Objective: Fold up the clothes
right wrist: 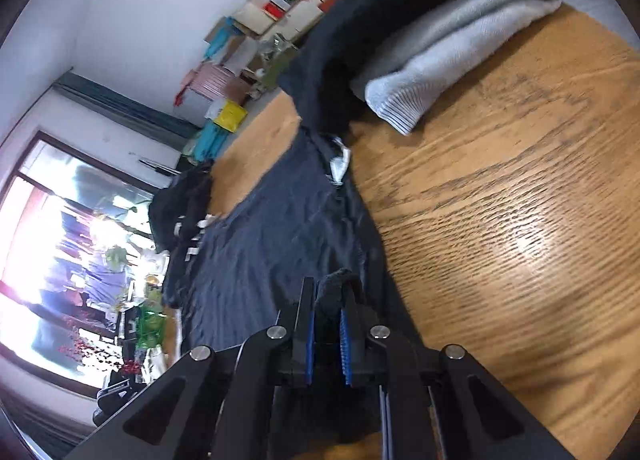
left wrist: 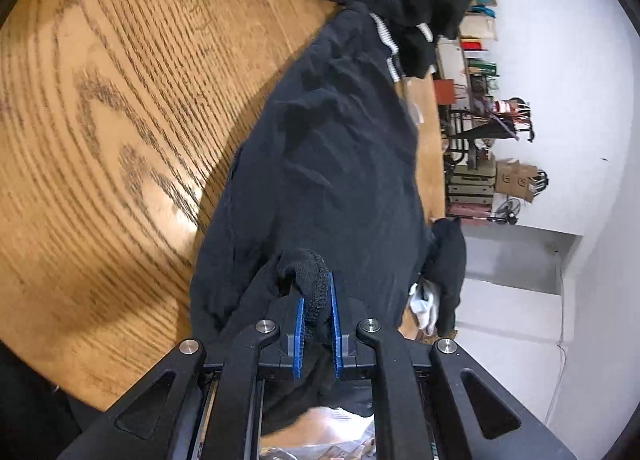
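Your left tool (left wrist: 316,292) pinches a bunched edge of the dark navy cloth garment (left wrist: 332,164), and your right tool (right wrist: 328,300) pinches another edge of it. The garment stretches out across the oak-grained wooden surface (left wrist: 120,100). A folded grey knit sweater (right wrist: 452,48) lies near its far end.

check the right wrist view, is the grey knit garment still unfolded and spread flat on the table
No, the grey knit garment lies folded into a thick bundle on the wooden table, beside the dark garment.
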